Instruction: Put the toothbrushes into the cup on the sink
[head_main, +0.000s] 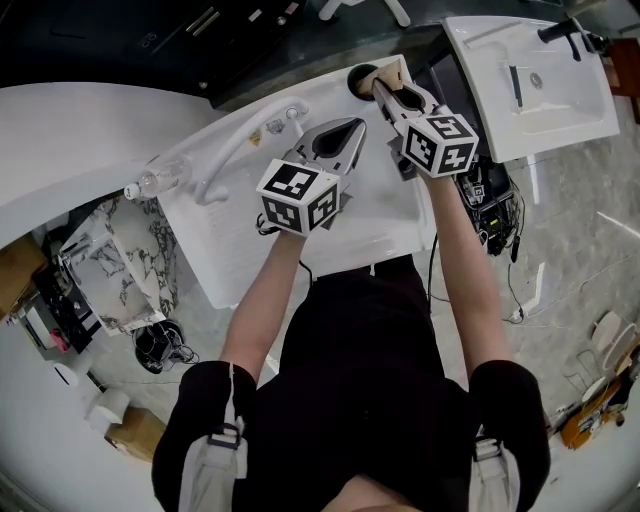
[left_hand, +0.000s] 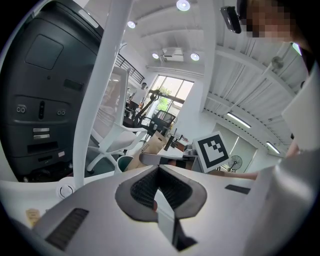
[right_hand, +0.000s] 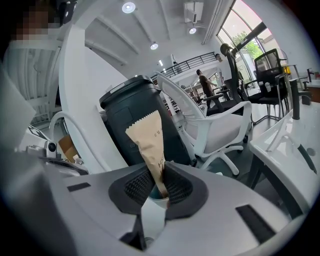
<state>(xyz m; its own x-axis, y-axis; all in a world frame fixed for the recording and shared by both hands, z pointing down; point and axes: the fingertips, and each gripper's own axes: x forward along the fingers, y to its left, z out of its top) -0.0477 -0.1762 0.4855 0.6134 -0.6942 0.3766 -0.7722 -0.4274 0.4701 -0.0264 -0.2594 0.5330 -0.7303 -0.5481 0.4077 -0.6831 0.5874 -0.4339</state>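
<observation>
My right gripper (head_main: 378, 88) reaches over the far rim of the white sink (head_main: 385, 215), right at the dark cup (head_main: 360, 76). In the right gripper view its jaws (right_hand: 159, 172) are shut on a brown paper-wrapped toothbrush (right_hand: 149, 140) that stands upright, with the cup's rim (right_hand: 156, 199) showing just below the pads. My left gripper (head_main: 354, 128) hovers over the basin, left of and nearer than the cup. Its jaws (left_hand: 159, 169) are shut and nothing sticks out of them. The left gripper view shows the cup (left_hand: 124, 162) and the paper packet (left_hand: 150, 145) ahead.
A curved white faucet (head_main: 235, 150) rises at the sink's left, with a clear plastic bottle (head_main: 155, 180) beside it. A second white basin (head_main: 540, 85) lies to the right. Cables and a box (head_main: 490, 205) sit on the floor by my right arm.
</observation>
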